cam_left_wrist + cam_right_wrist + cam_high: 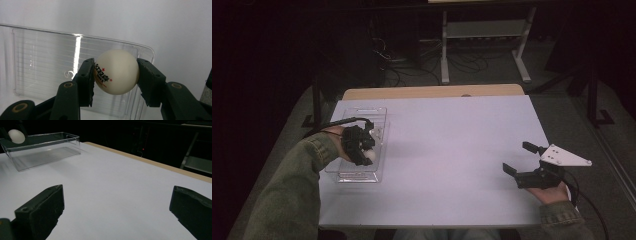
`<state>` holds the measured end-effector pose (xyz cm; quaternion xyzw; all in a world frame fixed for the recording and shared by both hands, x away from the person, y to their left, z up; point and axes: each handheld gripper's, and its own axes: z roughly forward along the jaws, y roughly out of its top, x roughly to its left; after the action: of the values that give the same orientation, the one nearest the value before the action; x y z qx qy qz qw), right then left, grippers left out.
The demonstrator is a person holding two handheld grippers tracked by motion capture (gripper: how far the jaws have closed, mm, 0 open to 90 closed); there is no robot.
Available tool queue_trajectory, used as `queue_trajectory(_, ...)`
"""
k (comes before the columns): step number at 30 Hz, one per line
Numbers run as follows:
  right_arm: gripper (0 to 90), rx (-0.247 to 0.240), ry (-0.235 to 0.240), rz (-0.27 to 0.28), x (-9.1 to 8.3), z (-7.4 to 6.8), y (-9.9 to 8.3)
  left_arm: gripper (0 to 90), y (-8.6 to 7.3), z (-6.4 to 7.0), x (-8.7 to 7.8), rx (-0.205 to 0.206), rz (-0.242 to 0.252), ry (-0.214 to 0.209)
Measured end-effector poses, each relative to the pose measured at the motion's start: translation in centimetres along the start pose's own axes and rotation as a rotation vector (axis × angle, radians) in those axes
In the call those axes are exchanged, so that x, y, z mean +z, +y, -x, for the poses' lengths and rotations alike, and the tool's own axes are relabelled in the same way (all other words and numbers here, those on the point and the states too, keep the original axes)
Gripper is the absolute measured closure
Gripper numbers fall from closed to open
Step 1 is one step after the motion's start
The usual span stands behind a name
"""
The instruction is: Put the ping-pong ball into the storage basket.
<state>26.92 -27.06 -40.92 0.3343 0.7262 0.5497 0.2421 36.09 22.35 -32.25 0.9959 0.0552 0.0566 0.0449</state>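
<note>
A white ping-pong ball (116, 71) with red and black print sits clamped between the jaws of my left gripper (115, 75). In the high view that left gripper (368, 154) hangs over a clear plastic tray (379, 113) at the table's left side, with the ball (371, 155) at its tip. The tray (45, 60) lies just below the ball, and nothing rests on its ribbed floor. My right gripper (523, 157) stands open near the table's right front edge, with only bare white table between its jaws. From there the tray (45, 155) and ball (16, 136) appear far off.
The white table (452, 150) has a tan strip (432, 92) along its far edge. Beyond it stand a white metal frame (484, 35) and loose cables (412, 65) on a dark floor. Olive-green sleeves (287, 195) come in from the bottom.
</note>
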Motion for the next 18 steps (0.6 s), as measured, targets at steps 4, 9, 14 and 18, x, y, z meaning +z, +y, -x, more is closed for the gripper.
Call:
queue_trajectory(4, 0.0, 0.000, -0.001, 0.000, 0.0, 0.0, 0.0, 50.8, -0.2, -0.1, 0.4, -0.006, 0.001, -0.005)
queue_trajectory(9, 0.0, 0.000, -0.002, -0.002, 0.0, 0.0, 0.0, 50.8, -0.2, -0.3, 1.1, -0.008, -0.006, -0.012)
queue_trajectory(14, 0.0, -0.001, -0.003, -0.007, 0.0, 0.0, -0.1, 50.8, -0.1, -0.4, 1.7, -0.007, -0.016, -0.018)
queue_trajectory(18, 0.0, -0.005, -0.002, -0.009, 0.0, 0.0, -0.1, 50.7, -0.1, -0.5, 2.0, -0.012, -0.019, -0.019)
